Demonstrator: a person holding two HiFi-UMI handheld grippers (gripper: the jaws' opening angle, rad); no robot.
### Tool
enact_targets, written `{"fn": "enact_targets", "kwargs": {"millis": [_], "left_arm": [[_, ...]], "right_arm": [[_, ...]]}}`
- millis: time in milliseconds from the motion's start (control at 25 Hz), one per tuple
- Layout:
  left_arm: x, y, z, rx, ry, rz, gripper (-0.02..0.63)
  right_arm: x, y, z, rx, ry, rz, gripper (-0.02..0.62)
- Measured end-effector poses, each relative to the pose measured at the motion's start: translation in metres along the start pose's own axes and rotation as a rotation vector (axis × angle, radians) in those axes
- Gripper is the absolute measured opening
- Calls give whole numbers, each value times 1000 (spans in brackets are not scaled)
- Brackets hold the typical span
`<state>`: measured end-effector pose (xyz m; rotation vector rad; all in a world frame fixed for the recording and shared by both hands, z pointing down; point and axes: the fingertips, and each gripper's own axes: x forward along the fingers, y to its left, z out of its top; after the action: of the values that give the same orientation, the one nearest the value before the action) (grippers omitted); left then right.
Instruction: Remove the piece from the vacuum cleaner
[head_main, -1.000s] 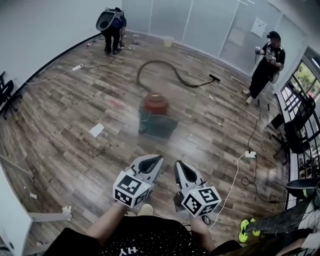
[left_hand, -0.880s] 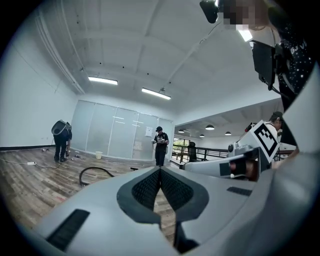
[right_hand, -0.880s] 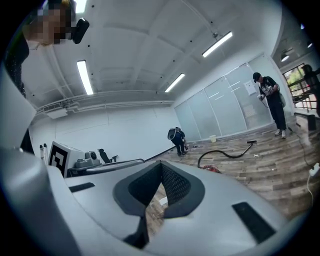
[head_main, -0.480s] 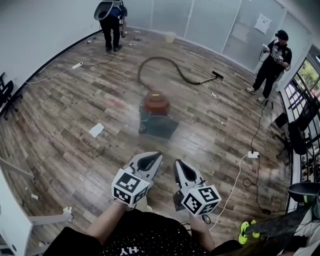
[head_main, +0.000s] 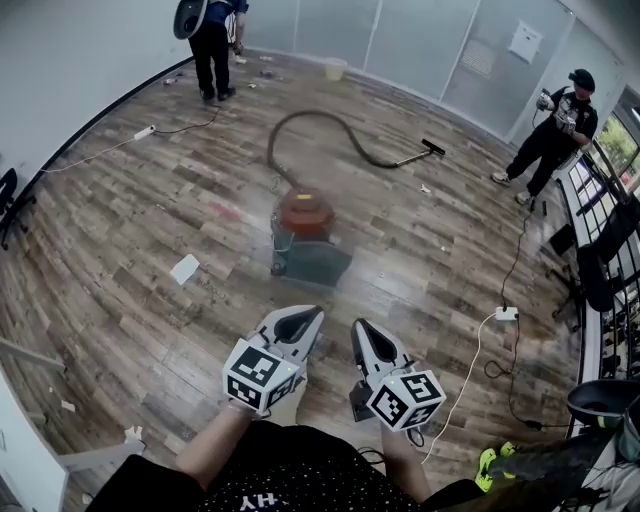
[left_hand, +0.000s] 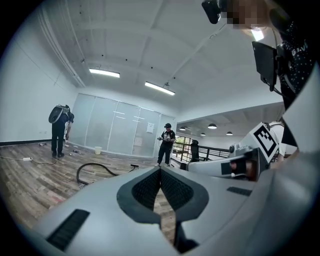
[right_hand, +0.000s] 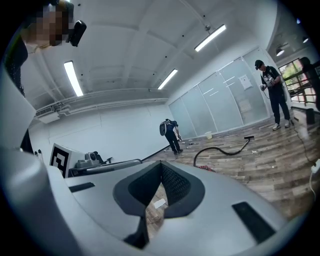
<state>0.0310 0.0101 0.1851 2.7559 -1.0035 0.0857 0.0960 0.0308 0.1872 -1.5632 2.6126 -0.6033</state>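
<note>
A vacuum cleaner (head_main: 304, 232) with a red round top and a dark green base stands on the wood floor ahead of me. Its dark hose (head_main: 330, 132) curls away to a floor nozzle (head_main: 431, 149); the hose (left_hand: 92, 170) also shows in the left gripper view and the hose (right_hand: 220, 149) in the right gripper view. My left gripper (head_main: 309, 318) and right gripper (head_main: 358, 328) are held side by side near my body, well short of the vacuum. Both are shut with nothing between the jaws.
A white paper scrap (head_main: 184, 269) lies left of the vacuum. A white power strip (head_main: 505, 313) and cable trail at the right. One person (head_main: 212, 32) stands far left by the glass wall, another person (head_main: 553, 133) far right. Black railings (head_main: 610, 250) line the right edge.
The vacuum sits slightly nearer and lower in the head view, and the two people have shifted toward the frame's upper edge. Both grippers keep their place, shut.
</note>
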Motion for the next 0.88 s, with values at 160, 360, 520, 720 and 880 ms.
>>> {"fn": "enact_targets", "kwargs": {"millis": [160, 360, 520, 720, 880], "left_arm": [[34, 27, 2, -10, 27, -13, 9], [78, 67, 18, -10, 38, -33, 9], [110, 108, 28, -13, 40, -39, 9], [142, 151, 37, -4, 30, -52, 9], [158, 182, 39, -1, 37, -57, 9]], "right_arm": [[33, -26, 8, 32, 11, -13, 11], [82, -56, 29, 51, 15, -17, 11], [128, -78, 45, 62, 10, -13, 11], [167, -100, 60, 87, -17, 1, 11], [185, -112, 68, 115, -19, 35, 12]]}}
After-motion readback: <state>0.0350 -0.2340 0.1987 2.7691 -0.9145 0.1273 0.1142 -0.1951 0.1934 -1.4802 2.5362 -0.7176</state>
